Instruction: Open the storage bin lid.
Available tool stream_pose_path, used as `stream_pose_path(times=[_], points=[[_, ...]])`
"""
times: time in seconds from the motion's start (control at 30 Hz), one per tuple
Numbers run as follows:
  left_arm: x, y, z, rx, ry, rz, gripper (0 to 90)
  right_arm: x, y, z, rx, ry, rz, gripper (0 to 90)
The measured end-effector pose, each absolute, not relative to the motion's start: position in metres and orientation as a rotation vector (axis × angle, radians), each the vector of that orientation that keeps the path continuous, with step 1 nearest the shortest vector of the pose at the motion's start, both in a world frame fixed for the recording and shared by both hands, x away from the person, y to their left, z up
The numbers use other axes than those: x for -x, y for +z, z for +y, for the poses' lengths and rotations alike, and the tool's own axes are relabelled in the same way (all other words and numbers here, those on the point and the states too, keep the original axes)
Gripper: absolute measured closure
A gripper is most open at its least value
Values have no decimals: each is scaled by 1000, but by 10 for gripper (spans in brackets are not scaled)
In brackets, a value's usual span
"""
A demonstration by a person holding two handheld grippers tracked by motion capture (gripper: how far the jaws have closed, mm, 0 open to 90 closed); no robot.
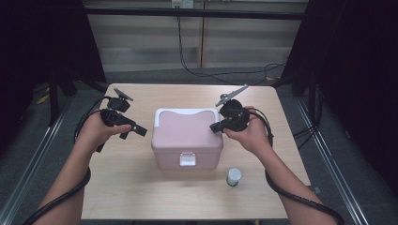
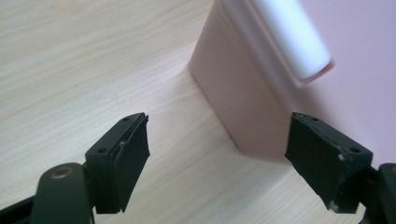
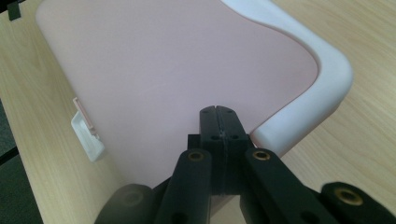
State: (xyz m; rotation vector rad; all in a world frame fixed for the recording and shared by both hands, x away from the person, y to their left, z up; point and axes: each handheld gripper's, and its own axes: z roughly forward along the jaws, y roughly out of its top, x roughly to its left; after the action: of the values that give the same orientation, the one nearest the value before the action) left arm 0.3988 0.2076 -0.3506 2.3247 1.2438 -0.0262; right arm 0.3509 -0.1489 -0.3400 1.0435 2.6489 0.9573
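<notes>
Pink box (image 1: 187, 138) sits mid-surface (image 1: 131, 197), latch toward us. Our right claw (image 1: 214, 127), pressed together, rests over its lid, likely to steady it; our left claw (image 1: 133, 131) hangs spread beside its wall, gripping nothing.

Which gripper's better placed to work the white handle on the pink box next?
Probably left. The left gripper has open jaws aimed at the pink box's side below the white handle. The right gripper is shut, its tip over the lid.
</notes>
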Motion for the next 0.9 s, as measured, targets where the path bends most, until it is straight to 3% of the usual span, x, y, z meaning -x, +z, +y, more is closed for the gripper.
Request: stream_pose_path(times=[0.43, 0.9], points=[[-408, -322, 179, -2330, -3, 1187, 211, -349, -340, -149, -1033, 958, 2641, 900], [-421, -332, 145, -2354, -18, 1219, 232, -347, -340, -147, -1031, 950, 2632, 900]])
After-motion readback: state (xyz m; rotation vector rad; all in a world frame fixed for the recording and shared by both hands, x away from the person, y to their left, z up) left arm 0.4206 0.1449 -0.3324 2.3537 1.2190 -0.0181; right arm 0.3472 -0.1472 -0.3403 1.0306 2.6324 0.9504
